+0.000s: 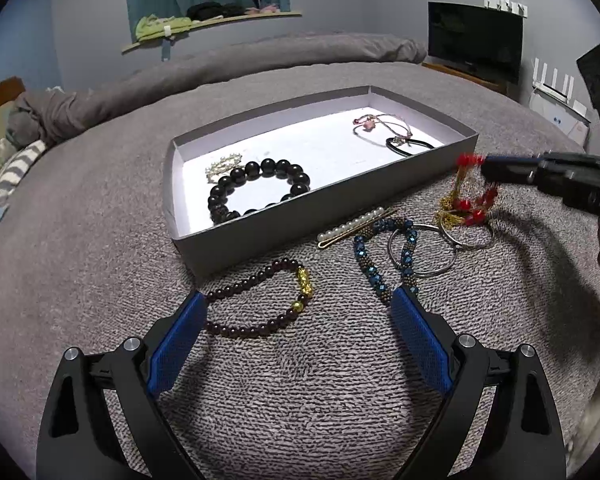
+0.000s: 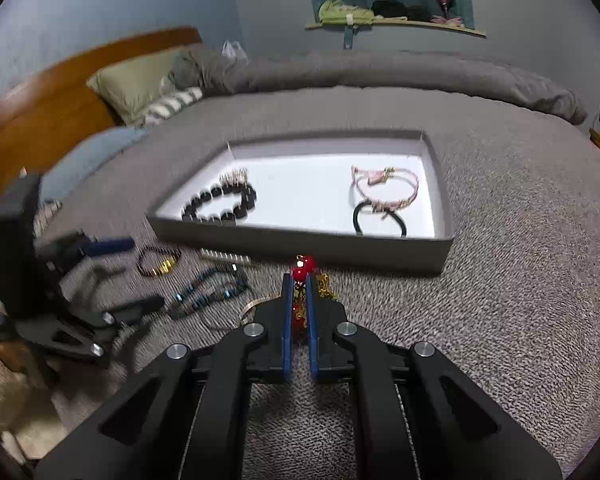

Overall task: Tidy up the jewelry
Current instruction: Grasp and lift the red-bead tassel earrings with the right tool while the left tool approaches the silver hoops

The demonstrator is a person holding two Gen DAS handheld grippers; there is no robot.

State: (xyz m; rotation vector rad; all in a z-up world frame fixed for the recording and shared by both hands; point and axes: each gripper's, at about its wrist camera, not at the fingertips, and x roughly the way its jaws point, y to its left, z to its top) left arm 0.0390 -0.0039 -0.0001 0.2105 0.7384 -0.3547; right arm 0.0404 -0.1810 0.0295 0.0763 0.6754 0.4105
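Note:
A grey box [image 1: 260, 232] [image 2: 300, 240] on the bed holds a black bead bracelet [image 1: 256, 188] [image 2: 220, 206], a pearl piece [image 1: 222, 164], pink bracelets [image 1: 384, 126] [image 2: 384, 186] and a black hair tie [image 1: 410, 147] [image 2: 380, 220]. My left gripper [image 1: 300, 312] is open above a dark red bead bracelet [image 1: 260, 300]. My right gripper [image 2: 300, 280] [image 1: 485, 164] is shut on a red and gold bead piece [image 2: 302, 272] [image 1: 466, 196], lifting it just in front of the box.
On the grey bedcover [image 1: 300, 392] lie a pearl hair pin [image 1: 352, 224], a blue bead bracelet [image 1: 380, 256] and silver rings [image 1: 424, 250]. Pillows [image 2: 140, 84] and a wooden headboard [image 2: 40, 112] are on the left. A monitor [image 1: 474, 40] stands far right.

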